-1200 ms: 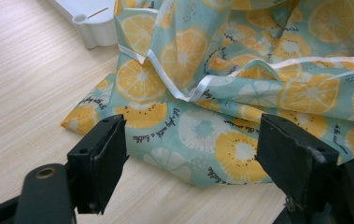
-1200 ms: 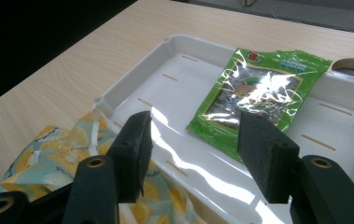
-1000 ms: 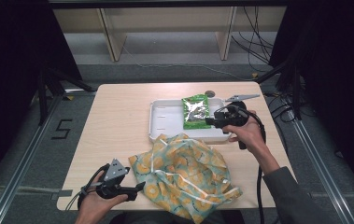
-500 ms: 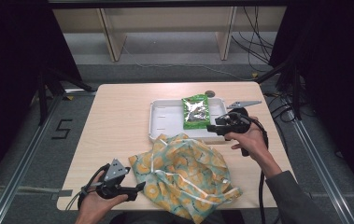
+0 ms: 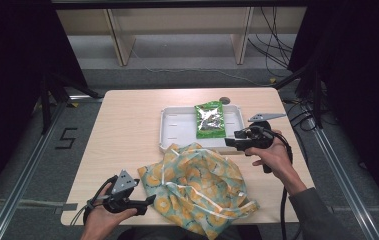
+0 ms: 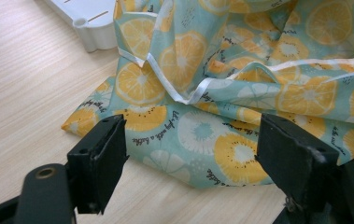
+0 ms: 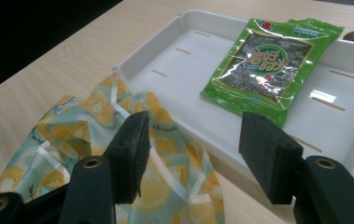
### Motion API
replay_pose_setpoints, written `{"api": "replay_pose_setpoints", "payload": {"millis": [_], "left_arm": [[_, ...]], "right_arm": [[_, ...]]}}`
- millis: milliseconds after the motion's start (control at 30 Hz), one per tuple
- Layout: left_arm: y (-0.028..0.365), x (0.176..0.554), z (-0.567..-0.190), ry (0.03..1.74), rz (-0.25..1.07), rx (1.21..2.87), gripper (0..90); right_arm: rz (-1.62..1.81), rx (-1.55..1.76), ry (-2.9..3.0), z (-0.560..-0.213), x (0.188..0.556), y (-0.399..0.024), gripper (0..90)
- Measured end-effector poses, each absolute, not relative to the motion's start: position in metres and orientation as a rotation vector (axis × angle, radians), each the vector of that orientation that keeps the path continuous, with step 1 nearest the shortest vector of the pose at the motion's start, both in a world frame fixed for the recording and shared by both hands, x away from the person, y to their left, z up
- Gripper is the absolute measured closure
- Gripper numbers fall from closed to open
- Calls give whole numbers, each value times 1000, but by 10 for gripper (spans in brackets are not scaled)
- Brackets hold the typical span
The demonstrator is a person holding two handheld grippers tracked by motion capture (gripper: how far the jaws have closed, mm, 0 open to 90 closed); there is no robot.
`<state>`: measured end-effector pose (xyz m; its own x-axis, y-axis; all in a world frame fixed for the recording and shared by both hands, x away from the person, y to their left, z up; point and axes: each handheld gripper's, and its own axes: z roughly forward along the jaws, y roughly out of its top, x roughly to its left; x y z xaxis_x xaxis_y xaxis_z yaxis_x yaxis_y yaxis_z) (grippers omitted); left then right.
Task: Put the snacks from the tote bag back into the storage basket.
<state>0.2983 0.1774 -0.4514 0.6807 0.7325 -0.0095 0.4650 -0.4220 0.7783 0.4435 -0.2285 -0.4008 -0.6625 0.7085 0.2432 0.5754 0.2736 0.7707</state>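
In white tray [image 5: 177, 131], green packet [image 5: 210, 120]

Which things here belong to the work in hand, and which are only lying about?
In the work:
- bag, fruit-print cloth, at the left gripper
- snack pack
- tray holding the pack
- right gripper, open, by the tray

Lying about:
- round dark thing behind the tray
- cables on the floor

Right gripper drew back from the tray

The right gripper [image 5: 229, 142] slid away from the green packet [image 5: 210, 120] and off the white tray [image 5: 177, 131], back toward the person, ending over the tray's near rim by the fruit-print cloth [image 5: 197, 187]. Its jaws stood apart with nothing between them, while the packet lay flat in the tray.
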Motion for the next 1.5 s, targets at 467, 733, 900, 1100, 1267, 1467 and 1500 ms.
{"api": "replay_pose_setpoints", "payload": {"millis": [467, 733, 900, 1100, 1267, 1467, 1500], "left_arm": [[178, 299, -451, 918, 429, 2091, 239], [178, 298, -452, 942, 423, 2078, 239], [178, 298, -451, 934, 428, 2094, 239], [178, 298, -451, 934, 427, 2096, 239], [178, 299, -451, 912, 435, 2107, 239], [179, 299, -452, 914, 438, 2100, 239], [180, 300, -451, 903, 448, 2107, 239]], "right_arm": [[1358, 1240, 2369, -406, 430, -238, 406], [1352, 1262, 2362, -409, 424, -249, 404], [1344, 1243, 2351, -412, 421, -256, 402], [1336, 1262, 2343, -415, 414, -261, 400], [1329, 1247, 2351, -418, 408, -264, 399], [1308, 1218, 2357, -419, 400, -264, 390], [1313, 1227, 2364, -420, 398, -264, 389]]}}
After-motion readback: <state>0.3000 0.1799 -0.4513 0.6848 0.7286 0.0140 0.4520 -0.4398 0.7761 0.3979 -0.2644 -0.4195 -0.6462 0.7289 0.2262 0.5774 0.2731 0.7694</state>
